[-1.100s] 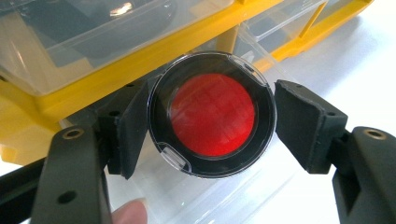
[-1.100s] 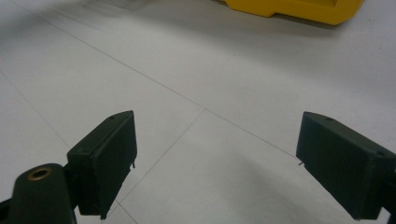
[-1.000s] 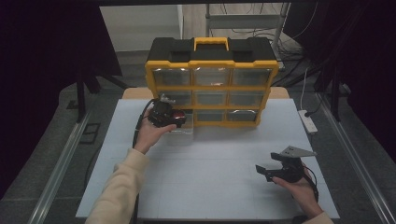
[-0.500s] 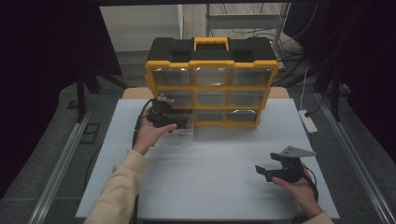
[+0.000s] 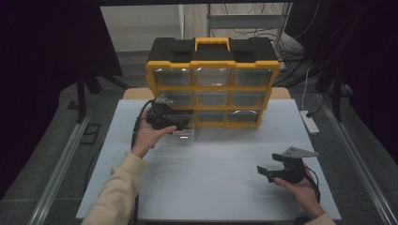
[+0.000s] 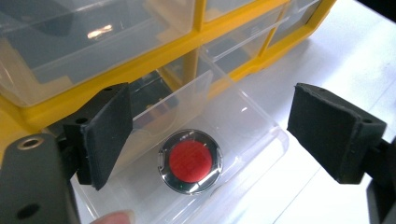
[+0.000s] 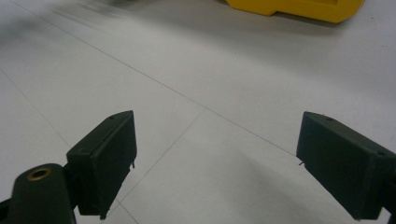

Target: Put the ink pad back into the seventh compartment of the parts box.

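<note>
A yellow and black drawer organizer (image 5: pixel 213 79) stands at the back of the white table (image 5: pixel 220 164). Its bottom-left clear drawer (image 5: pixel 184 132) is pulled out. In that drawer (image 6: pixel 252 121) lies a round red button with a chrome ring (image 6: pixel 189 162). My left gripper (image 5: pixel 177 124) hovers over the drawer, and its jaws have just been opening. In the left gripper view it (image 6: pixel 219 128) is open, the button lying below the pads (image 6: pixel 109 133) and free of them. My right gripper (image 5: pixel 263 172) rests low at the table's front right, open (image 7: pixel 215 158) and with nothing in it.
The organizer's other clear drawers are pushed in. Its yellow base (image 7: pixel 299 9) lies well ahead of the right gripper. A white power strip (image 5: pixel 309 123) sits at the table's right edge. Metal rails run along both sides of the table.
</note>
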Tool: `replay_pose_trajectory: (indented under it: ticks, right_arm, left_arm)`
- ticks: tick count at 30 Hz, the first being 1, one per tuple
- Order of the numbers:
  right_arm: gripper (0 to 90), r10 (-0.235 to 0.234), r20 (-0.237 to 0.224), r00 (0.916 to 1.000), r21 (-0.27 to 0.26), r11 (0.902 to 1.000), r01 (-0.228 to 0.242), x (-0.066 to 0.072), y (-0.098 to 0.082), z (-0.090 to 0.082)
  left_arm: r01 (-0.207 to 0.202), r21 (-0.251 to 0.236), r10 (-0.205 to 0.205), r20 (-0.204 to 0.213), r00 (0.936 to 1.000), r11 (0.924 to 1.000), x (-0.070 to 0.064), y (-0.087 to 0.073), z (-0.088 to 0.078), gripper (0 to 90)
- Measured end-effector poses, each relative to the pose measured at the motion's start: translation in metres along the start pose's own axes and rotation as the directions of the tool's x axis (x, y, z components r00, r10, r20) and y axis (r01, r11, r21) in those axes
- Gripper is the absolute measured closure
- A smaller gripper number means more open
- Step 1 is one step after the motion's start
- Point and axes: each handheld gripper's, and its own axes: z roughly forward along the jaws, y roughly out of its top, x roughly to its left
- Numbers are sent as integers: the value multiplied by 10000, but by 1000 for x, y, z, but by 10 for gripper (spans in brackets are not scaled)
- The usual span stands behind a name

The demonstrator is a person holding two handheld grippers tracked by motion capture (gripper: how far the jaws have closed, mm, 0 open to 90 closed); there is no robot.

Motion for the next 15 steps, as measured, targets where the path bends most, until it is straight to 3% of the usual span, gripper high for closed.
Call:
replay_pose_trajectory:
  ticks: [15]
  right_arm:
    - [125,-24,49,10000,-89,10000,24,1,0,-1]
  left_arm:
    - [-686,-352,686,2,9976,9970,-27,-13,-26,160]
